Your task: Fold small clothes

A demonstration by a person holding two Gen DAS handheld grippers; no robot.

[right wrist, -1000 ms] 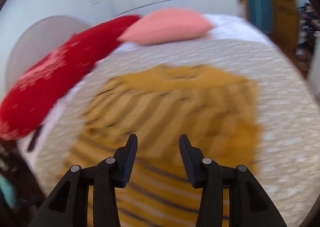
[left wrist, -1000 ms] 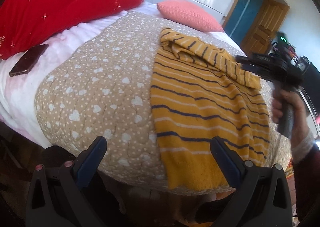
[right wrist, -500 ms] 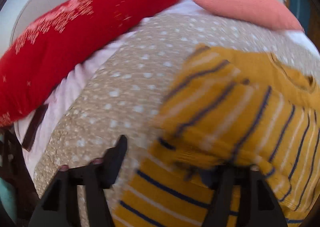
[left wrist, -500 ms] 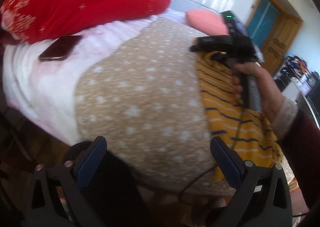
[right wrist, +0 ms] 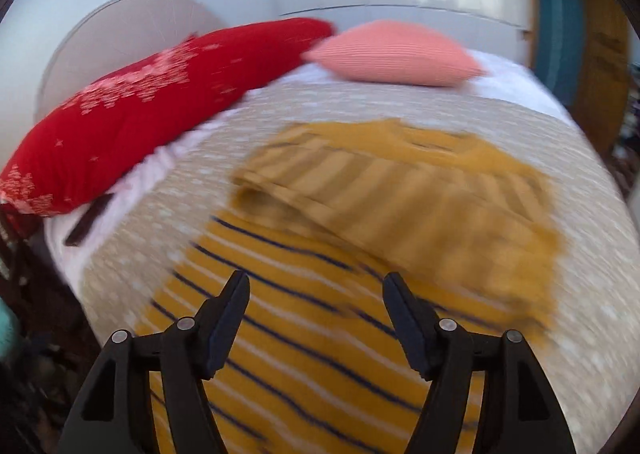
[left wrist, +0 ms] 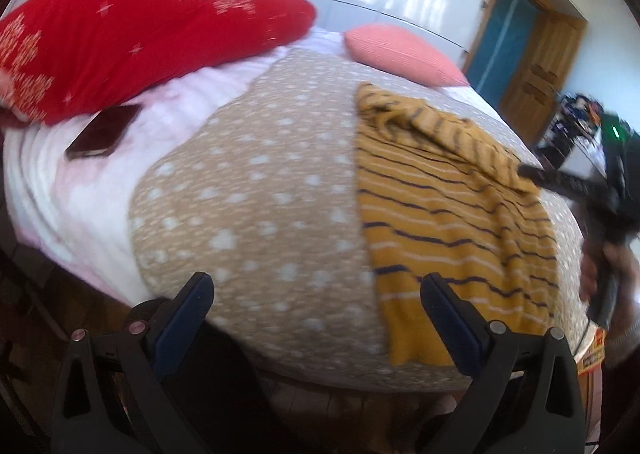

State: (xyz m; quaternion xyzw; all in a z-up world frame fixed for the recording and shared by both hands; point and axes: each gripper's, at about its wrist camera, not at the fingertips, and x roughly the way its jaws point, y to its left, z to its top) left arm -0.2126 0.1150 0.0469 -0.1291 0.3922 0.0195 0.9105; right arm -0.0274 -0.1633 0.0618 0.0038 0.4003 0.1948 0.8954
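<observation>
A mustard-yellow sweater with dark and white stripes (left wrist: 452, 210) lies on the tan spotted quilt (left wrist: 248, 190), its sleeve folded across the upper body. My left gripper (left wrist: 318, 310) is open and empty at the bed's near edge, left of the sweater's hem. In the right wrist view my right gripper (right wrist: 316, 302) is open and empty, hovering over the sweater (right wrist: 304, 318), below the folded sleeve (right wrist: 400, 198). The right gripper also shows in the left wrist view (left wrist: 532, 174), at the sweater's right edge.
A red pillow (left wrist: 132, 38) and a pink pillow (left wrist: 400, 54) lie at the head of the bed. A dark phone (left wrist: 104, 130) rests on the white sheet at the left. A wooden door (left wrist: 540, 66) stands behind the bed.
The right gripper let go of the sleeve it was carrying across the sweater, opened and drew back toward the right side. The left gripper's view swung back toward the sweater.
</observation>
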